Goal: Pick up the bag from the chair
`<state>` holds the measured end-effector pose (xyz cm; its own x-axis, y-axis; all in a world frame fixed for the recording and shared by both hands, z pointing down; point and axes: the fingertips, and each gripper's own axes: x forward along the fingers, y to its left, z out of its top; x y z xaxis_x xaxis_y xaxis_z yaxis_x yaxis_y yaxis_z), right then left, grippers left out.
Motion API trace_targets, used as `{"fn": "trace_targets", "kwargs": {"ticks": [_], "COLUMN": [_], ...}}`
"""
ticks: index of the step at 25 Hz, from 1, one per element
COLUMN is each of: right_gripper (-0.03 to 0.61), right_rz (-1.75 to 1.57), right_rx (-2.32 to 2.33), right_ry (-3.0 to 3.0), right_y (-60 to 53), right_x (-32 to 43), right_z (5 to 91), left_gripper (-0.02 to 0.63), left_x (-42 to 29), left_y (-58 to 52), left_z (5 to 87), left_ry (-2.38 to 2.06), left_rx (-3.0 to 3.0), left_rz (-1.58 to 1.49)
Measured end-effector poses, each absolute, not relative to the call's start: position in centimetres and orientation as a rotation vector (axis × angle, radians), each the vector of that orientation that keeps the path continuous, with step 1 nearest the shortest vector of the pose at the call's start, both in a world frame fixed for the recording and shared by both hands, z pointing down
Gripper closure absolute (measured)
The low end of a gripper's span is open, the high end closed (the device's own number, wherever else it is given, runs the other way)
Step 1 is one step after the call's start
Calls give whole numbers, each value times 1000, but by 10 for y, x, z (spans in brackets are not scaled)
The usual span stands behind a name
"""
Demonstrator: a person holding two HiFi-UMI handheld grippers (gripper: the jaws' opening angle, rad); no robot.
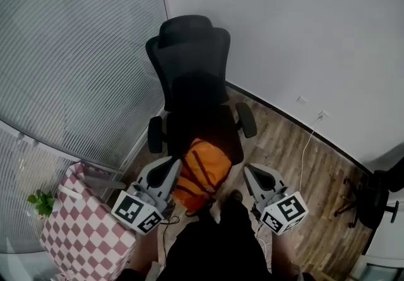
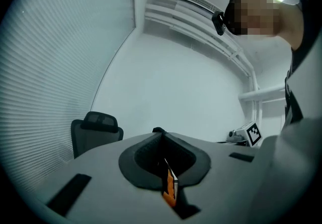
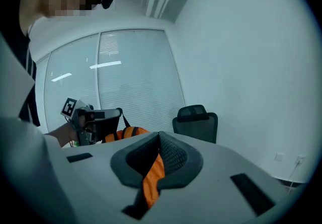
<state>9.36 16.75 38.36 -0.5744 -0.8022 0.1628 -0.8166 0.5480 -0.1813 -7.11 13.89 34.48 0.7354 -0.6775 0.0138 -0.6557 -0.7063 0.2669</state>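
An orange bag (image 1: pixel 201 172) with dark stripes hangs between my two grippers, just in front of the black office chair (image 1: pixel 196 84) and over its seat's front edge. At the bag's left side, my left gripper (image 1: pixel 169 166) is shut on a thin orange and black strap (image 2: pixel 170 187). My right gripper (image 1: pixel 250 172) is at the bag's right side, shut on a wider orange strap (image 3: pixel 152 176). In the right gripper view the bag (image 3: pixel 126 133) shows beside the left gripper (image 3: pixel 83 115), with the chair (image 3: pixel 197 120) behind. The left gripper view shows the chair (image 2: pixel 95 132) and the right gripper's marker cube (image 2: pixel 252 134).
A table with a pink and white checked cloth (image 1: pixel 88 229) and a small green plant (image 1: pixel 41 203) stand at the lower left by the blinds. A white cable (image 1: pixel 306 147) runs over the wooden floor. Another dark chair base (image 1: pixel 372 201) sits at the right edge.
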Motion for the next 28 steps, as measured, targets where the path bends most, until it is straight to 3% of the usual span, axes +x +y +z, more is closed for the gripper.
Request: {"fn": "trace_targets", "kwargs": {"ticks": [10, 28], "right_gripper": [560, 560], "right_rz": [294, 282], "right_rx": [1408, 1310], "right_ry": [-2734, -2808], "right_y": [163, 167], "right_x": [76, 38], "right_z": [341, 340], "left_gripper": [581, 581], "left_x": [-87, -90], "left_y": [179, 186], "left_z": [307, 328], "left_ry": [-1002, -973], "left_rx": [2801, 2770], "left_rz": [-114, -63]}}
